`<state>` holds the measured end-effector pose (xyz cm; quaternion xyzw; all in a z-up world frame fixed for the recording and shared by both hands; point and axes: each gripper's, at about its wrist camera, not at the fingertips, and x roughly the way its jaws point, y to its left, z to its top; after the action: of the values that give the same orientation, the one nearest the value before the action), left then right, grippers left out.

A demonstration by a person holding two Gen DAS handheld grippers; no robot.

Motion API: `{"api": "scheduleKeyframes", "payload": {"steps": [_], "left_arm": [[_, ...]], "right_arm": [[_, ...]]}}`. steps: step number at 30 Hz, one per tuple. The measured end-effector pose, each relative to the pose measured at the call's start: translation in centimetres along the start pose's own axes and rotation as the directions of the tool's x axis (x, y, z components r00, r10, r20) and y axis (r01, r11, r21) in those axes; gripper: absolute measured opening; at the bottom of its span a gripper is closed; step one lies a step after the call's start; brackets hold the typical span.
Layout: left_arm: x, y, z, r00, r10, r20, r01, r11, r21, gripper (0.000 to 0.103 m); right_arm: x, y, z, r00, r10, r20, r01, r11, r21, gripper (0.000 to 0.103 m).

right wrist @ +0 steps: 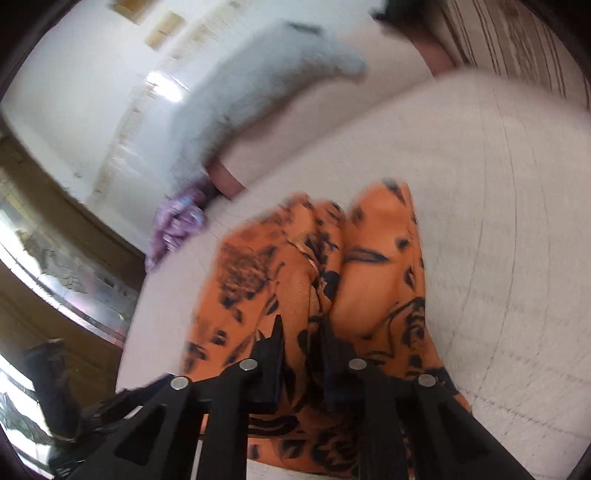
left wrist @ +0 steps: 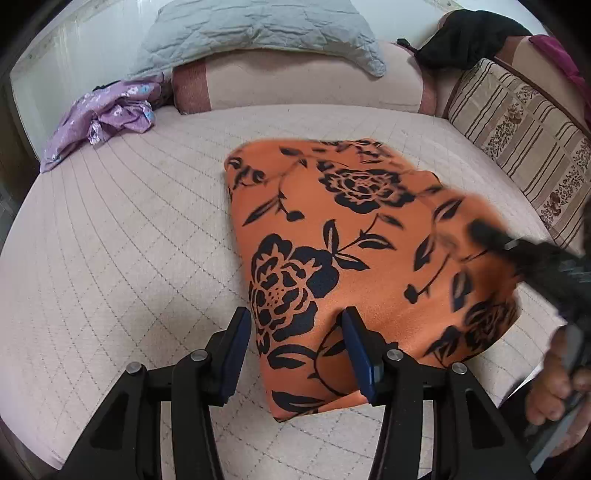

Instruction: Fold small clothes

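Quilted beige bed cover (left wrist: 129, 258). Grey pillow (left wrist: 258, 33) against pink bolster (left wrist: 314, 81). Striped patterned cushion (left wrist: 517, 129) at right. Black cloth (left wrist: 469, 37) on far corner.

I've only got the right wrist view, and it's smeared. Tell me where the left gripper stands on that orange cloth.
Observer: The left gripper is open and straddles the near left edge of the orange floral garment. One finger is over the bed cover, the other over the cloth.
Operator: Now report anything near my side that I can't see.
Observer: A bare hand shows at the left view's right edge, beside the garment's near right corner.
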<state>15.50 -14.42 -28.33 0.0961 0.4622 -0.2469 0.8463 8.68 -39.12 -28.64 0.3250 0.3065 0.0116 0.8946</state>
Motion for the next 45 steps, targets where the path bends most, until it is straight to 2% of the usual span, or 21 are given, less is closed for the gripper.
{"api": "scheduleKeyframes", "payload": {"steps": [3, 6, 8, 10, 11, 12, 13, 17, 19, 21, 24, 27, 32, 34, 36, 37, 39, 40, 45], "left_arm": [[-1.4, -1.0, 0.2, 0.999, -0.001, 0.044, 0.0, 1.0, 0.023, 0.052], [-1.8, -2.9, 0.3, 0.998, 0.001, 0.07, -0.006, 0.998, 0.067, 0.052], [-0.7, -4.3, 0.1, 0.999, 0.039, 0.035, -0.042, 0.993, 0.106, 0.052], [0.9, -5.7, -0.6, 0.998, 0.058, -0.014, -0.056, 0.987, 0.15, 0.052], [1.3, -6.1, -0.8, 0.997, 0.076, -0.02, -0.072, 0.983, 0.169, 0.053], [1.5, -6.6, -1.1, 0.995, 0.097, -0.012, -0.093, 0.976, 0.199, 0.055], [1.4, -7.1, -1.4, 0.993, 0.114, 0.008, -0.113, 0.967, 0.228, 0.056], [0.6, -6.6, -1.2, 0.996, 0.083, 0.011, -0.083, 0.971, 0.226, 0.056], [0.5, -6.0, -0.8, 0.997, 0.076, 0.01, -0.076, 0.974, 0.211, 0.058], [0.9, -5.7, -0.7, 0.996, 0.086, -0.005, -0.083, 0.973, 0.214, 0.062], [1.7, -6.2, -1.2, 0.995, 0.103, -0.013, -0.097, 0.967, 0.233, 0.066], [1.8, -6.6, -1.6, 0.993, 0.121, 0.006, -0.119, 0.961, 0.249, 0.068], [2.1, -6.6, -2.0, 0.99, 0.135, 0.028, -0.138, 0.958, 0.251, 0.07], [2.2, -6.6, -2.1, 0.99, 0.138, 0.032, -0.142, 0.958, 0.25, 0.07], [2.3, -6.5, -2.0, 0.99, 0.135, 0.033, -0.139, 0.958, 0.251, 0.072], [2.3, -6.5, -2.0, 0.99, 0.135, 0.029, -0.138, 0.958, 0.251, 0.072], [2.4, -6.2, -2.0, 0.991, 0.132, 0.022, -0.134, 0.961, 0.242, 0.074], [2.4, -6.0, -2.0, 0.992, 0.128, 0.018, -0.129, 0.964, 0.234, 0.075], [2.5, -5.6, -2.1, 0.993, 0.121, 0.013, -0.121, 0.971, 0.208, 0.076]], "right_arm": [[-3.6, 1.8, 0.4, 0.992, 0.069, 0.109, -0.06, 0.995, -0.079, 0.015], [-5.8, 1.9, 0.3, 0.986, 0.063, 0.152, -0.048, 0.994, -0.101, 0.015], [-5.4, 0.1, 0.4, 0.996, 0.016, 0.089, -0.011, 0.998, -0.054, 0.015], [-3.6, -3.1, 0.2, 0.997, -0.064, -0.031, 0.066, 0.996, 0.063, 0.015], [-2.6, -4.7, -0.1, 0.99, -0.085, -0.109, 0.099, 0.988, 0.121, 0.015], [-1.8, -6.1, -0.5, 0.983, -0.087, -0.164, 0.116, 0.977, 0.179, 0.015], [-1.8, -6.7, -0.7, 0.984, -0.057, -0.166, 0.092, 0.973, 0.21, 0.015], [-2.9, -4.6, 0.3, 0.992, -0.056, -0.116, 0.068, 0.993, 0.1, 0.02], [-3.3, -3.8, 1.4, 0.989, -0.127, -0.074, 0.132, 0.989, 0.072, 0.022], [-3.7, -3.6, 2.9, 0.984, -0.177, 0.008, 0.175, 0.981, 0.086, 0.023], [-3.5, -3.5, 4.7, 0.992, -0.107, 0.061, 0.101, 0.99, 0.102, 0.023], [-0.7, -2.3, 6.6, 1.0, -0.025, 0.008, 0.025, 0.997, 0.078, 0.023], [5.6, -2.4, 9.0, 0.992, 0.018, -0.125, -0.006, 0.995, 0.099, 0.023], [7.9, -3.2, 9.4, 0.984, -0.002, -0.179, 0.022, 0.993, 0.114, 0.023], [10.9, -5.3, 9.2, 0.959, -0.072, -0.273, 0.111, 0.985, 0.133, 0.022], [12.2, -6.5, 8.9, 0.948, -0.055, -0.313, 0.113, 0.979, 0.17, 0.022], [12.0, -7.1, 8.9, 0.955, -0.006, -0.297, 0.076, 0.972, 0.224, 0.022], [11.6, -6.8, 8.9, 0.956, -0.007, -0.292, 0.074, 0.973, 0.221, 0.022], [8.3, -4.5, 8.2, 0.964, -0.075, -0.256, 0.105, 0.989, 0.104, 0.023]]}}
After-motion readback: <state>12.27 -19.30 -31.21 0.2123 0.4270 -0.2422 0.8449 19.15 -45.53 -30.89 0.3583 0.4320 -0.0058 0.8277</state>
